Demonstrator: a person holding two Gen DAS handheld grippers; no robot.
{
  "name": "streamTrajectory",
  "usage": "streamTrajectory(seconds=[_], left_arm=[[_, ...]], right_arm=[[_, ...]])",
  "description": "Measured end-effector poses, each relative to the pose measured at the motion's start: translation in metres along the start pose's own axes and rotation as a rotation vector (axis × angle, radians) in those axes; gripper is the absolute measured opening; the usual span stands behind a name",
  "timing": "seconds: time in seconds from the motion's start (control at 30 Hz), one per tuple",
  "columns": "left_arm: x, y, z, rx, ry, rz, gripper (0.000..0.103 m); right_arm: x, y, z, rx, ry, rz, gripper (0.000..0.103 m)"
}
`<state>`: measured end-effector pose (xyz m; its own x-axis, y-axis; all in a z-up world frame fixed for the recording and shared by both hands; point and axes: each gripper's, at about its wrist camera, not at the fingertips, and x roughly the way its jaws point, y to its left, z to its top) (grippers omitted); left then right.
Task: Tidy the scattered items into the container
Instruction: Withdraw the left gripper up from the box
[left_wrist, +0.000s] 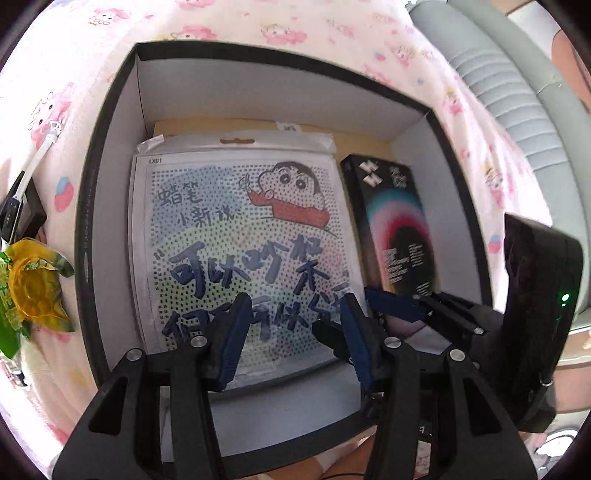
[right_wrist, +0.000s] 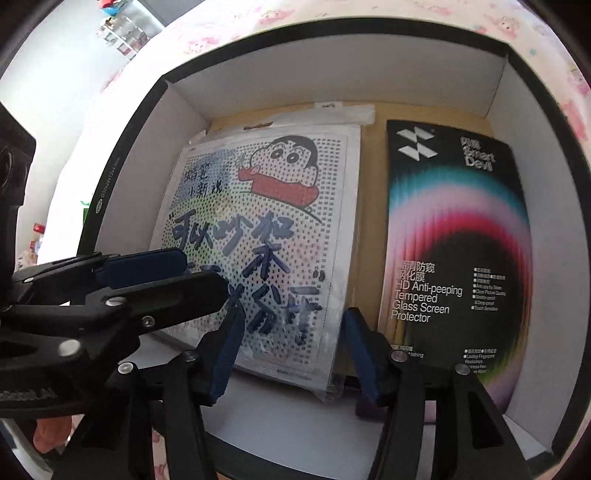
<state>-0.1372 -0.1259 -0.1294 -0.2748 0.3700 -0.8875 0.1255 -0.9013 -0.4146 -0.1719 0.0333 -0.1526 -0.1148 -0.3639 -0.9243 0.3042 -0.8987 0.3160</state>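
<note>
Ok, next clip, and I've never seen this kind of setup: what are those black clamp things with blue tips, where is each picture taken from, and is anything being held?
There is no robot here. A person holds a handheld two-finger gripper in each hand, and each carries a fisheye camera looking along its fingers. So one picture looks past the left gripper, the other past the right gripper; each gripper also shows at the side of the other's picture.

Both point down into an open black box with white inner walls, standing on a pink cartoon-print sheet. Lying flat in the box are a bagged cartoon sticker sheet and, beside it, a black screen protector package.

Both grippers are open and neither holds anything. A yellow-green wrapper lies outside the box, on the left in the left gripper's picture.
</note>
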Motion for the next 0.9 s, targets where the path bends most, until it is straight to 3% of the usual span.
streamTrajectory(seconds=[0.1,0.23,0.4,0.47,0.63,0.73,0.9], left_arm=[[-0.004,0.001,-0.005,0.006,-0.039,-0.005,0.05],[0.014,0.001,-0.003,-0.02,0.022,0.028,0.05],[0.023,-0.002,0.0,-0.023,0.044,0.054,0.055],[0.012,-0.001,-0.004,-0.05,0.005,0.015,0.054],[-0.043,-0.025,-0.043,0.021,-0.168,-0.074,0.053],[-0.073,-0.041,-0.066,0.047,-0.244,-0.072,0.054],[-0.108,-0.06,-0.088,0.105,-0.305,-0.059,0.053]], right_arm=[[-0.021,-0.012,-0.009,0.057,-0.092,-0.016,0.045],[-0.057,-0.023,-0.022,0.145,-0.262,-0.131,0.044],[-0.063,-0.021,-0.035,0.196,-0.28,-0.166,0.045],[-0.072,-0.015,-0.04,0.174,-0.292,-0.182,0.045],[-0.113,0.0,-0.064,0.153,-0.372,-0.174,0.045],[-0.141,0.01,-0.078,0.155,-0.434,-0.154,0.045],[-0.177,0.037,-0.101,0.109,-0.512,-0.139,0.046]])
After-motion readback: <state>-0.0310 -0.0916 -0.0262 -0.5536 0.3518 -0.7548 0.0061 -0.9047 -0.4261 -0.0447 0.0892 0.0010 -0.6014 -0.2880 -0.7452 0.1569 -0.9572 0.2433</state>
